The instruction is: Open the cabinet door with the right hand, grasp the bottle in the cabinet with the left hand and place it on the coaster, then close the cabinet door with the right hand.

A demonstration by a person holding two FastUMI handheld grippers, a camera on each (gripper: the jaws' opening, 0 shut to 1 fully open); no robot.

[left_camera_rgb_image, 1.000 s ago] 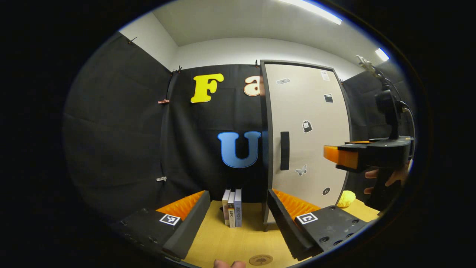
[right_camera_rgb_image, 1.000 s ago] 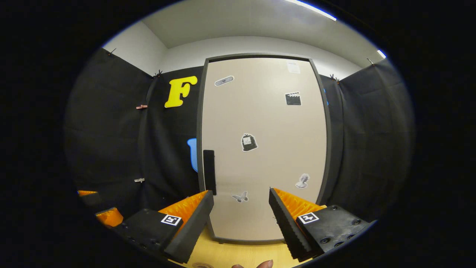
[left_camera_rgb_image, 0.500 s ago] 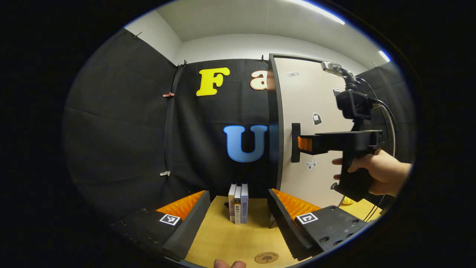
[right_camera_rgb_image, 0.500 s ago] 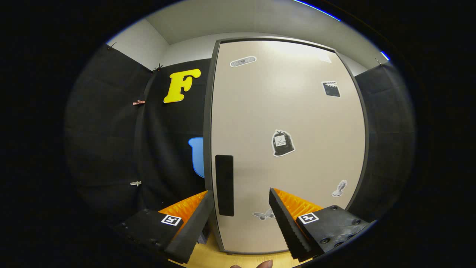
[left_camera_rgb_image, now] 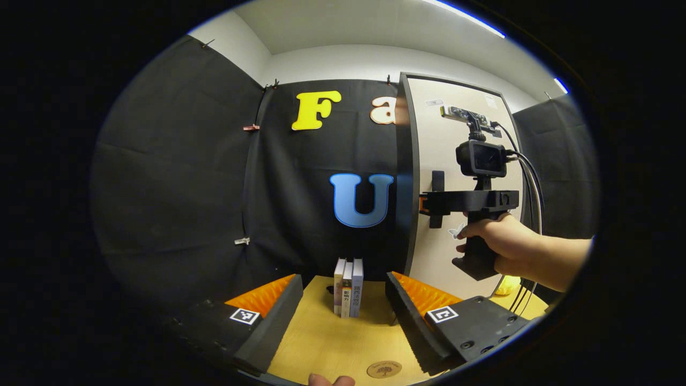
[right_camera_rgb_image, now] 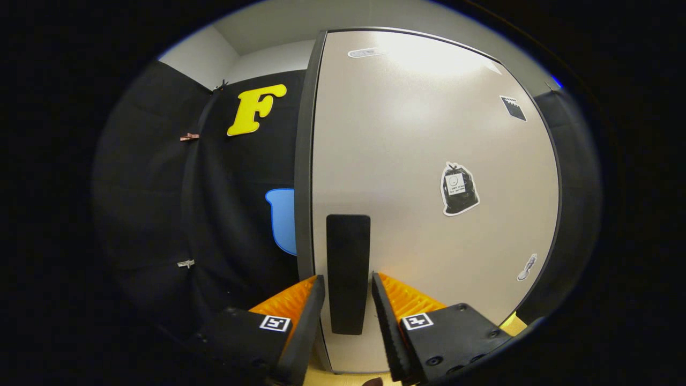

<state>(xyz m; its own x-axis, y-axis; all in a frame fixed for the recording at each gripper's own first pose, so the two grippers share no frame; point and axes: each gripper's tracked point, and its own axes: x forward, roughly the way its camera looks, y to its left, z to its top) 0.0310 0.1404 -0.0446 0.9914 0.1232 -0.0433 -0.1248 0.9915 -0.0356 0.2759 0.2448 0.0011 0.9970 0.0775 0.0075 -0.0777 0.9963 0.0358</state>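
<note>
The beige cabinet door [right_camera_rgb_image: 407, 134] stands shut, so the bottle is hidden. My right gripper [right_camera_rgb_image: 347, 276] has its fingers pressed against both sides of the black vertical handle [right_camera_rgb_image: 348, 241]. The left gripper view shows that same right gripper [left_camera_rgb_image: 425, 205] at the handle [left_camera_rgb_image: 438, 179] on the door [left_camera_rgb_image: 434, 134], held by a hand [left_camera_rgb_image: 504, 241]. My left gripper [left_camera_rgb_image: 343, 279] hovers open over the wooden table [left_camera_rgb_image: 327, 343], with nothing between its fingers. The round coaster [left_camera_rgb_image: 384, 369] lies on the table near the front edge.
Three upright books [left_camera_rgb_image: 348, 287] stand on the table just left of the cabinet. A yellow object [left_camera_rgb_image: 506, 284] lies at the cabinet's right foot, behind the arm. Cables [left_camera_rgb_image: 530, 177] hang from the right gripper's camera.
My right gripper moved in to the door and its fingers narrowed around the handle. The left gripper drifted slightly and stayed open.
</note>
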